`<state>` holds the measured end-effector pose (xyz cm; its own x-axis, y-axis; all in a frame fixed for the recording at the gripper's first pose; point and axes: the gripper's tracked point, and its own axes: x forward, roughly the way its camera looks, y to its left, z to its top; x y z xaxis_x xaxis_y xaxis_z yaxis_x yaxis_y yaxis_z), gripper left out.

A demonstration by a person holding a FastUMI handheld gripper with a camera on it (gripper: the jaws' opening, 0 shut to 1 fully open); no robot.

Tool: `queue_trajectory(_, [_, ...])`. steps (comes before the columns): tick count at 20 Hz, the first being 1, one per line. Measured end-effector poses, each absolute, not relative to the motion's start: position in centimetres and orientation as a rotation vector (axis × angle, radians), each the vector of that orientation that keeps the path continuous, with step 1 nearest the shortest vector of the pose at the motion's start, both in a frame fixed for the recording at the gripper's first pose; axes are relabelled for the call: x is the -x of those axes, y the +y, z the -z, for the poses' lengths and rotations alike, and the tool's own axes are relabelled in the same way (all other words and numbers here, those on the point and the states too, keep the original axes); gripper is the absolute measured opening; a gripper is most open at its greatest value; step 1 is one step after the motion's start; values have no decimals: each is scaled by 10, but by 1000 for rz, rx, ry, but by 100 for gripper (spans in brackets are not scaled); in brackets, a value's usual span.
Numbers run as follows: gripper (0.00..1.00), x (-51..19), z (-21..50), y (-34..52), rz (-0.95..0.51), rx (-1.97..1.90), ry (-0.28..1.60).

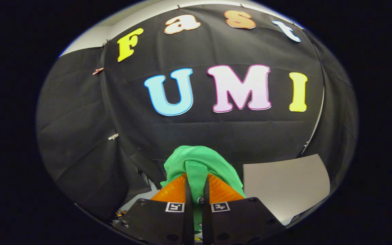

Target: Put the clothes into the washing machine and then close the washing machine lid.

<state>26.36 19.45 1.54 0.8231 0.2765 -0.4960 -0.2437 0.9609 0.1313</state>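
A green garment (pixel 201 163) bunches up over and ahead of my fingers, and a fold of it runs down between them. My gripper (pixel 196 178) is shut on that fold, with both fingers pressing the cloth from either side. The garment hangs lifted, in front of the black cloth wall. A flat grey-white panel (pixel 286 187) lies to the right of the fingers, low down; I cannot tell whether it belongs to the washing machine.
The black cloth wall (pixel 216 132) stands close ahead and wraps round to both sides. A thin pale pole (pixel 315 126) runs up the right side of the booth. Small bits of hardware show low at the left, below the fingers.
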Motion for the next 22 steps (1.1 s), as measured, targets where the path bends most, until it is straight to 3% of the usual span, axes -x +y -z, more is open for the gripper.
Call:
queue_trajectory(8, [14,-270,110,280,-334,-32,664])
queue_trajectory(22, [14,-319,303,252,-218,67,765])
